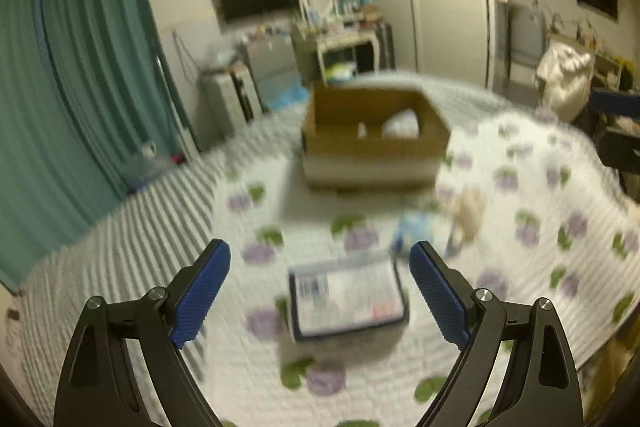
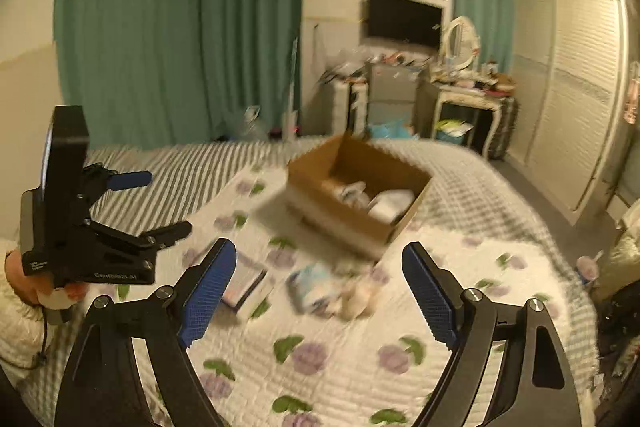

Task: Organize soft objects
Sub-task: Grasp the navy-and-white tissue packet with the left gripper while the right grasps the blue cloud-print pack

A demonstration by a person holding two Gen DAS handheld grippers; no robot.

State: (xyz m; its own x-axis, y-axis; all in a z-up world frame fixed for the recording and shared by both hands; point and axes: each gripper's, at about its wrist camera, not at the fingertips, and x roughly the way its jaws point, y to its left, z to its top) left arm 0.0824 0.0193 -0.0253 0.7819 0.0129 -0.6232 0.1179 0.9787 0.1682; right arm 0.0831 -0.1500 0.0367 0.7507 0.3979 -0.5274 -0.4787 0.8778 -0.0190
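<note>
An open cardboard box [image 1: 376,143] sits on the bed and holds some white soft items [image 1: 400,125]; it also shows in the right wrist view [image 2: 356,195]. In front of it lie a flat packet with a dark border [image 1: 346,295], a light blue soft item [image 1: 412,231] and a cream soft toy [image 1: 468,215]. The right wrist view shows the packet [image 2: 244,285], the blue item [image 2: 314,289] and the cream toy [image 2: 360,297]. My left gripper [image 1: 320,287] is open above the packet. My right gripper [image 2: 318,291] is open above the blue item. The left gripper also appears at the left in the right wrist view [image 2: 160,203].
The bed has a white quilt with purple flowers [image 2: 312,359] over a striped cover [image 2: 180,179]. Green curtains [image 2: 180,27], a cluttered dresser [image 2: 464,95], a wardrobe [image 2: 572,99] and a wall TV [image 2: 404,21] stand beyond the bed.
</note>
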